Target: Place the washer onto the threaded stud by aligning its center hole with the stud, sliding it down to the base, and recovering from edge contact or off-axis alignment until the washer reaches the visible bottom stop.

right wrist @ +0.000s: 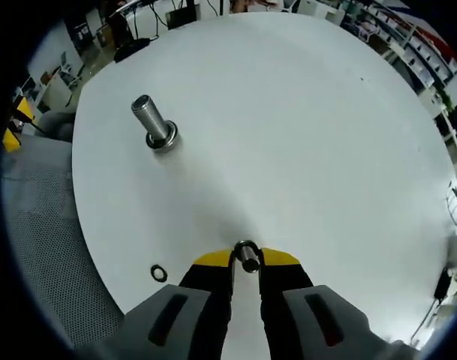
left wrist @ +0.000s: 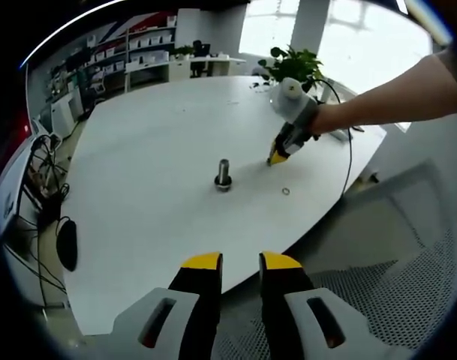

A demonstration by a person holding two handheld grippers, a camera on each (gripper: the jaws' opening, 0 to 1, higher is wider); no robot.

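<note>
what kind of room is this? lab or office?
Most likely an open-plan office. A big white table holds the threaded stud, shelving with storage boxes lines the far wall, a potted plant stands at the table's far edge, and a mesh chair is alongside.

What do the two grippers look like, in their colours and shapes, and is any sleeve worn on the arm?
The left gripper has two black jaws with yellow tips, on light grey bodies that each have a slot. The right gripper is built the same way; seen from the left gripper view, it has a white-grey housing with a round top. The person's forearm appears bare; no sleeve is visible.
</note>
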